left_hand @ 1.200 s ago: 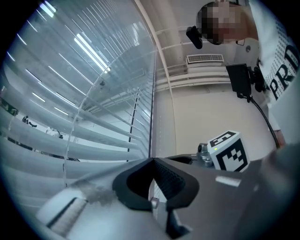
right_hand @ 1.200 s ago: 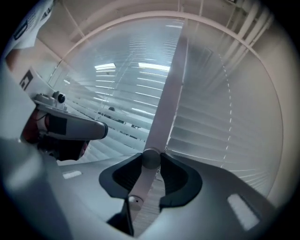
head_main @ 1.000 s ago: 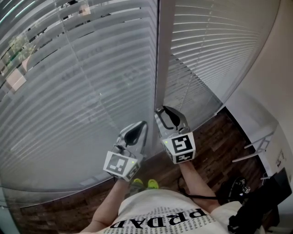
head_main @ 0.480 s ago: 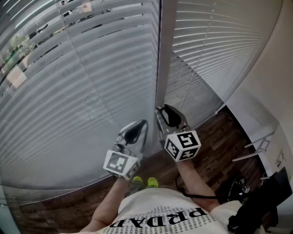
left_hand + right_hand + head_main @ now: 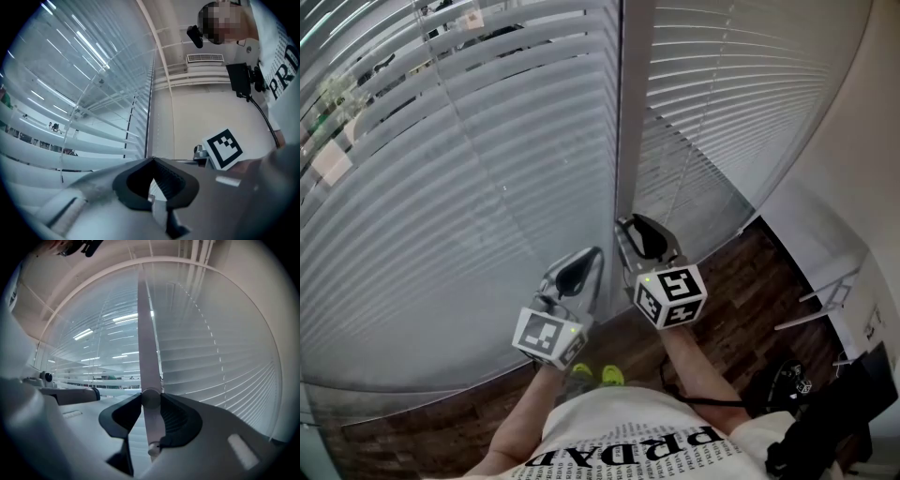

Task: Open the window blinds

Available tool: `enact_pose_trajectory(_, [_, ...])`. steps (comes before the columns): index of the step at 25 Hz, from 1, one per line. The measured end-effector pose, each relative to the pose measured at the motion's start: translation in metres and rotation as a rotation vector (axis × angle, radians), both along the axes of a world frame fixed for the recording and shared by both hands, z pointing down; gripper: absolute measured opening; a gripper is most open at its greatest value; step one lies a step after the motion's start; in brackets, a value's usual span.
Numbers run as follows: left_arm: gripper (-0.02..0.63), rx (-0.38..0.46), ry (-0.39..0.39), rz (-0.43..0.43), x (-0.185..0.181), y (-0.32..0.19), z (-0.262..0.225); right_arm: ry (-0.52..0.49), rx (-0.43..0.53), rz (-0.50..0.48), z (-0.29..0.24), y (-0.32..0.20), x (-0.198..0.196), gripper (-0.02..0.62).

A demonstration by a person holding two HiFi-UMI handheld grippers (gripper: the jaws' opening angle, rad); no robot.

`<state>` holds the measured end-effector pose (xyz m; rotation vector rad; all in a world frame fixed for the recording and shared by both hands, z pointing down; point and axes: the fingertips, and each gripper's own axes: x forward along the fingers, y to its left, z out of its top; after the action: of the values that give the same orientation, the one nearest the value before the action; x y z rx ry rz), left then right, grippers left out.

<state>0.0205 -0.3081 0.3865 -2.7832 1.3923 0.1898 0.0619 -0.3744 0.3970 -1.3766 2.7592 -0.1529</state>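
Two white slatted blinds hang in front of me, the left blind [image 5: 469,187] and the right blind [image 5: 741,103], with their slats partly tilted. Dark gaps show between the slats at the top left. A pale tilt wand [image 5: 143,343] hangs down between them. My right gripper [image 5: 628,225] [image 5: 151,399] points level at the window and is shut on the wand, which runs down through its jaws. My left gripper [image 5: 595,253] [image 5: 152,160] is just to its left, shut with nothing in it.
A grey upright frame post [image 5: 628,112] separates the two blinds. Dark wood floor [image 5: 741,291] runs below the window. A white wall [image 5: 862,187] closes off the right side, with a black bag [image 5: 825,412] on the floor by it.
My right gripper has rolled about its own axis while gripping the wand, so its marker cube shows a different tilt. The left gripper has not moved.
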Motion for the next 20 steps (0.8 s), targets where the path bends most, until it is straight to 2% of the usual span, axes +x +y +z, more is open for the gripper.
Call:
enact_pose_trajectory(2, [-0.009,0.002,0.000,0.002,0.000,0.000,0.000,0.068,0.024,-0.003,0.001,0.001,-0.001,0.129])
enact_pose_trajectory(5, [-0.009,-0.006,0.011,-0.001,0.000,0.001,-0.002,0.256,0.106,-0.001,0.000,0.005,0.000,0.127])
enact_pose_trajectory(12, [-0.009,-0.004,0.012,0.001,0.000,-0.001,-0.003,0.888,0.419,0.021,0.000,0.012,-0.008,0.137])
enact_pose_trajectory(14, [-0.008,-0.004,0.013,0.003,0.001,-0.001,-0.003,1.040,0.504,0.037,0.001,0.012,-0.011,0.137])
enact_pose_trajectory(16, [-0.008,-0.005,0.011,0.002,0.001,-0.001,-0.003,1.119,0.558,0.049,0.003,0.012,-0.013,0.136])
enact_pose_trajectory(20, [-0.009,-0.010,0.010,-0.008,-0.002,-0.002,-0.003,1.123,0.580,0.056,0.004,0.011,-0.014,0.129])
